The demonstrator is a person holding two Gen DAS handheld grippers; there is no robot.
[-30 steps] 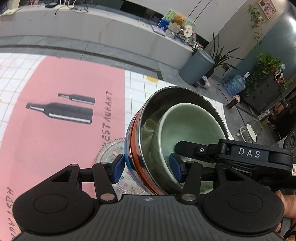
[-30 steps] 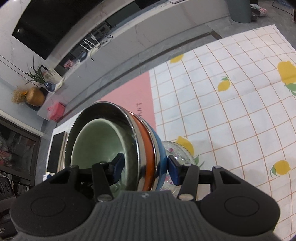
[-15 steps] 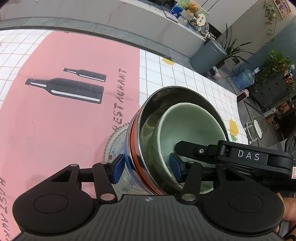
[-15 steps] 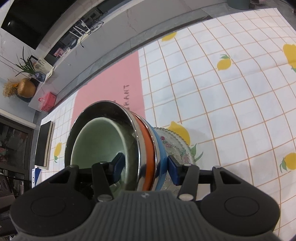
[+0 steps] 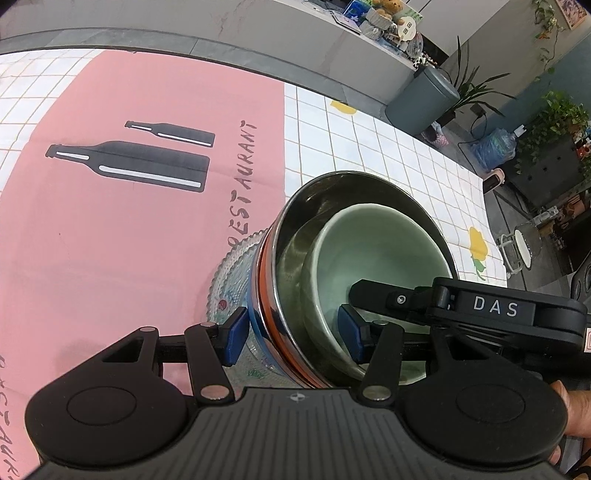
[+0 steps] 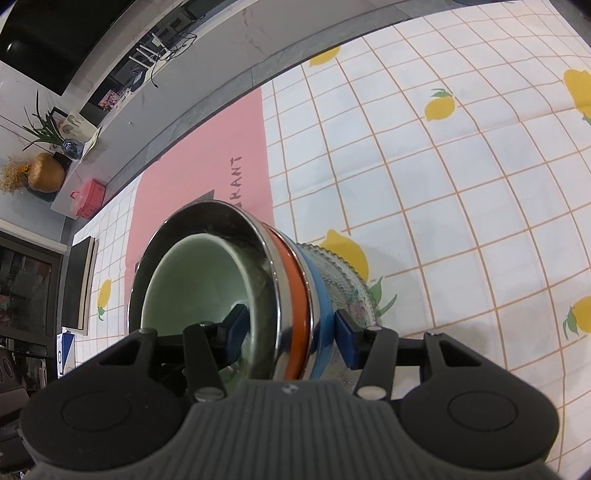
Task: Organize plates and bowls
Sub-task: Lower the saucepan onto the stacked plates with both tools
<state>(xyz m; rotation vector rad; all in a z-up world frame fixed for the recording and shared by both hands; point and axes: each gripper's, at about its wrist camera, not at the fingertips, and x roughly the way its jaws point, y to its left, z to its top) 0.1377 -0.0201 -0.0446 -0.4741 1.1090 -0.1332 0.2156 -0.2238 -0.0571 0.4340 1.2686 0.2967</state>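
A stack of nested bowls is held between both grippers: a pale green bowl [image 5: 376,254] inside a steel bowl [image 5: 295,236], with orange [image 5: 264,295] and blue [image 5: 255,321] bowls under it and a clear patterned glass plate [image 5: 229,280] at the bottom. My left gripper [image 5: 291,334] is shut on the stack's rim, one finger inside the green bowl and one on the plate side. My right gripper [image 6: 291,332] is shut on the opposite rim of the stack [image 6: 295,291]; its body shows in the left wrist view [image 5: 498,314].
Below lies a table with a pink RESTAURANT mat [image 5: 110,221] and a white checked lemon cloth [image 6: 443,166]. A grey counter [image 5: 221,29] runs behind. A grey bin [image 5: 421,99] and plants stand beyond the table's right end.
Both grippers have moved with the stack towards the table; the mat and cloth fill more of both views. The grip has not changed.
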